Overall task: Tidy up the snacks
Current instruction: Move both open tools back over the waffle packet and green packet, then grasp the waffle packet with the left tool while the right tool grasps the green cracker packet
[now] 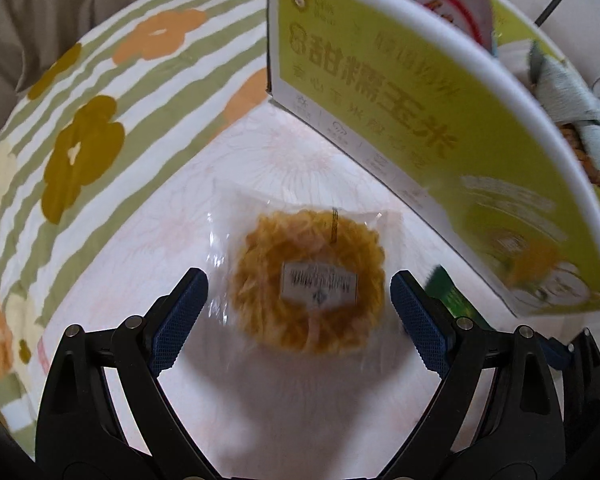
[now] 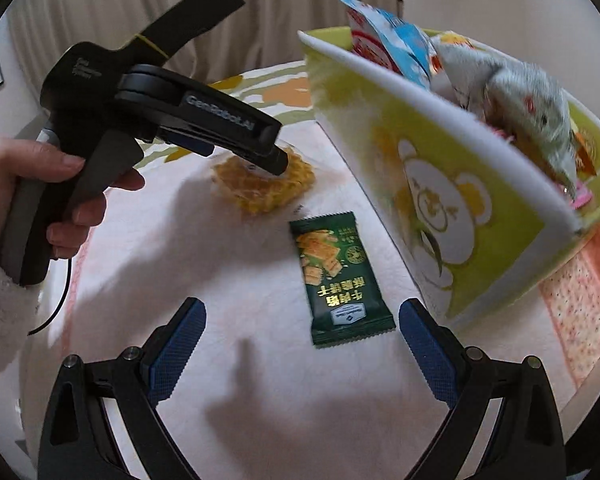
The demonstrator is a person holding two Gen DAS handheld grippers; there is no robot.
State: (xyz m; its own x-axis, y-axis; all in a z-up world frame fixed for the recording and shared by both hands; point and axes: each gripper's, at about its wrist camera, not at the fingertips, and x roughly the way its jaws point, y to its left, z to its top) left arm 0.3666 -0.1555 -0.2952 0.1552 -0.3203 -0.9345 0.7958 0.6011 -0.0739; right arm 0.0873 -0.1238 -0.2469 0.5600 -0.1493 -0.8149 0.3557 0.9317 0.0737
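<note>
A round golden snack in a clear wrapper (image 1: 308, 284) lies on the pale floral cloth. My left gripper (image 1: 298, 284) is open, its blue pads either side of the snack, just above it. In the right wrist view the left gripper (image 2: 278, 166) hangs over the same snack (image 2: 264, 192). A dark green biscuit packet (image 2: 336, 276) lies flat on the cloth. My right gripper (image 2: 302, 312) is open and empty, just in front of the packet. A yellow-green box (image 2: 440, 184) at the right holds several snack bags (image 2: 520, 100); it also shows in the left wrist view (image 1: 400, 92).
A striped flower-print pillow (image 1: 80, 128) lies at the left behind the cloth. The box wall stands close on the right of both snacks. A beige curtain (image 2: 100, 8) hangs behind. A corner of the green packet (image 1: 448, 288) shows by the left gripper's right finger.
</note>
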